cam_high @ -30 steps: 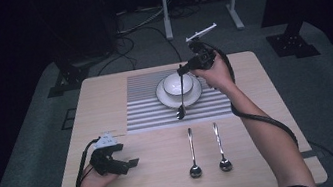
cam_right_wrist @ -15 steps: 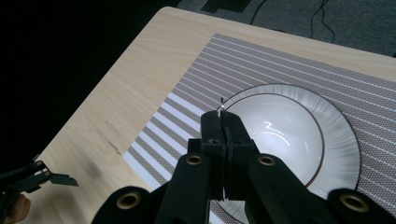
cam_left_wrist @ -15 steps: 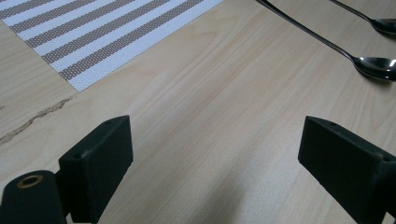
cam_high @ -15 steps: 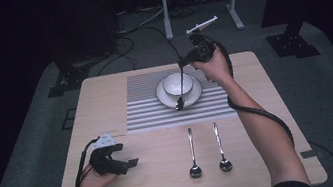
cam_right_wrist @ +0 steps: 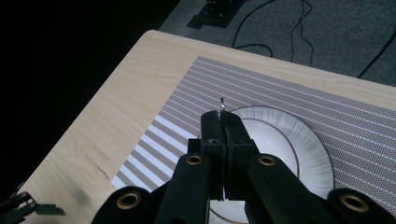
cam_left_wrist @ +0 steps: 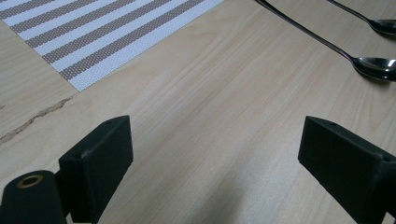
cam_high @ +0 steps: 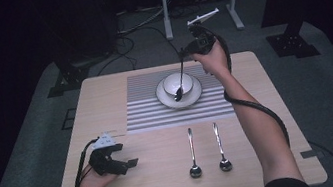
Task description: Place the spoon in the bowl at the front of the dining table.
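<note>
Left tool point(cam_high: 114, 161) rested on the near-left part of the pale wooden worktop point(cam_high: 104, 98), jaws spread wide, nothing between them; the left gripper view showed bare wood ahead of the jaws.

Two shiny metal spoons point(cam_high: 206, 152) lay side by side near the worktop's near edge, right of centre, bowls toward the person, handles pointing far. They were apart from each other and just short of the brown-and-white striped woven placemat point(cam_high: 156, 106).

On the mat sat a white round saucer with a ribbed rim point(cam_high: 196, 95), with a small white cup point(cam_high: 176, 82) on it.

Right tool point(cam_high: 192, 49) was held above the far edge of the worktop, jaws pressed together, pinching the handle end of a third metal spoon point(cam_high: 181, 81). That spoon hung steeply downward, its bowl over the cup; contact with the cup could not be told.
</note>
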`<state>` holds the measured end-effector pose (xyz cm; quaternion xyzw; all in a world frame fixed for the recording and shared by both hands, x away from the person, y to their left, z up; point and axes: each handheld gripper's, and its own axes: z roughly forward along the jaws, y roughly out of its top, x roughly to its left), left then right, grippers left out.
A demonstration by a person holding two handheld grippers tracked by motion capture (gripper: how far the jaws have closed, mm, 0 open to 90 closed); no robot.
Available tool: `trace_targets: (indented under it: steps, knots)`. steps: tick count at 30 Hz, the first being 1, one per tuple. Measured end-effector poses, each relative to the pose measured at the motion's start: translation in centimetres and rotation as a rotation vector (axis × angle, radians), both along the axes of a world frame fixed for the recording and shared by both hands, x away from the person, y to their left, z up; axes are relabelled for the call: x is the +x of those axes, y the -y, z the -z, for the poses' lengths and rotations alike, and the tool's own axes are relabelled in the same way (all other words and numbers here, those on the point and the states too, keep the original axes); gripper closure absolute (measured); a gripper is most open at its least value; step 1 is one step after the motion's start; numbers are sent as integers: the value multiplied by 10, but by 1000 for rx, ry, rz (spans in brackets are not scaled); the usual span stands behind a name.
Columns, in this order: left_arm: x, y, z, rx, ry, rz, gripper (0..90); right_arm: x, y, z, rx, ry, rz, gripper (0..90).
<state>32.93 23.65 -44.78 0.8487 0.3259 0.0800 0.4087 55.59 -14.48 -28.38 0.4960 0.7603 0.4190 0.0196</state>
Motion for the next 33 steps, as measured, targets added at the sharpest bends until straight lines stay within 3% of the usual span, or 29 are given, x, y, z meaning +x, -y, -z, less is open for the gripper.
trace_targets:
  steps: [7,26,33]
  knots:
    - [-1,0,0,1,2,0,90,6,1,-1,5,-1,28,885]
    - [-1,1,-1,1,5,2,90,20,-1,-1,-46,24,120,885]
    - [1,3,-1,3,3,9,90,26,2,6,-43,21,143,885]
